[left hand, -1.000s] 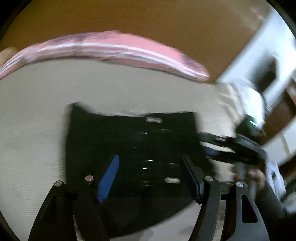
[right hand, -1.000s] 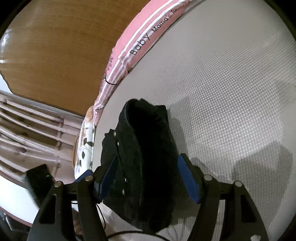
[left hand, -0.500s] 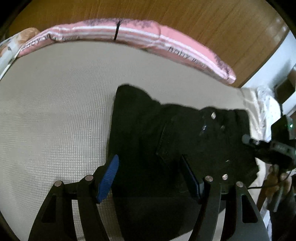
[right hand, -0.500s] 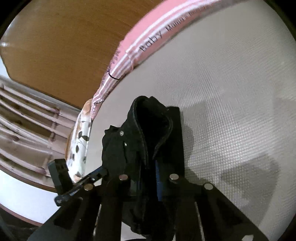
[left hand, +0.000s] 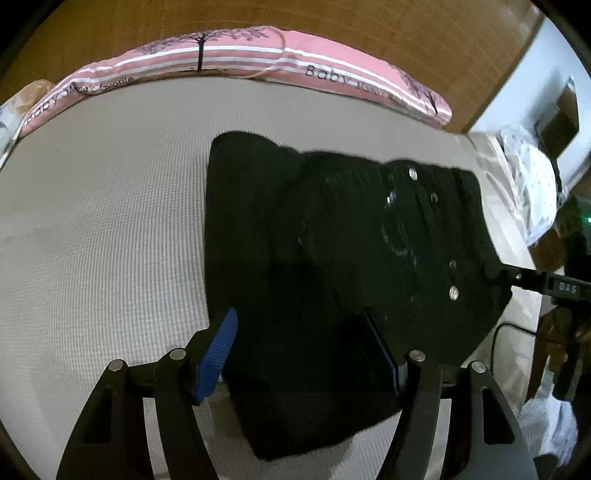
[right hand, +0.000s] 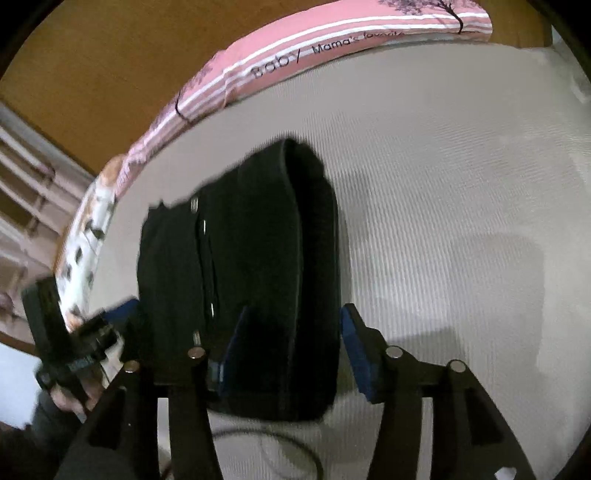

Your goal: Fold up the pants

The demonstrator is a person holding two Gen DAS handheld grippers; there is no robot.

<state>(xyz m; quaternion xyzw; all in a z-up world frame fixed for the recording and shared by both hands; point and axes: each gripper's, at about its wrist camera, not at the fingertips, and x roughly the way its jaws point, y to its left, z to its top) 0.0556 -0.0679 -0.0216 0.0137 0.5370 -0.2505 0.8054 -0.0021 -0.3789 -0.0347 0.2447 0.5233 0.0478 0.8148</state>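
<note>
Matt black cloth pants [left hand: 332,251] with shiny metal rivets [left hand: 453,292] lie on a ribbed woven mattress [left hand: 103,240]; headboard [left hand: 332,18] is smooth, semi-gloss wood.

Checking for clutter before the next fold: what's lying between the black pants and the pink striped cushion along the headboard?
Nothing but bare mattress. In the left wrist view, only ribbed off-white surface separates the black pants from the pink cushion.

The black, coarse-woven fabric pants [left hand: 332,258] lie folded into a compact stack of layers on the pale ribbed mattress cover [left hand: 103,240]. Small silver metal studs [left hand: 413,173] dot the top layer toward its right side. In the right wrist view the bundle [right hand: 258,280] shows a rounded fold along its far edge.
</note>
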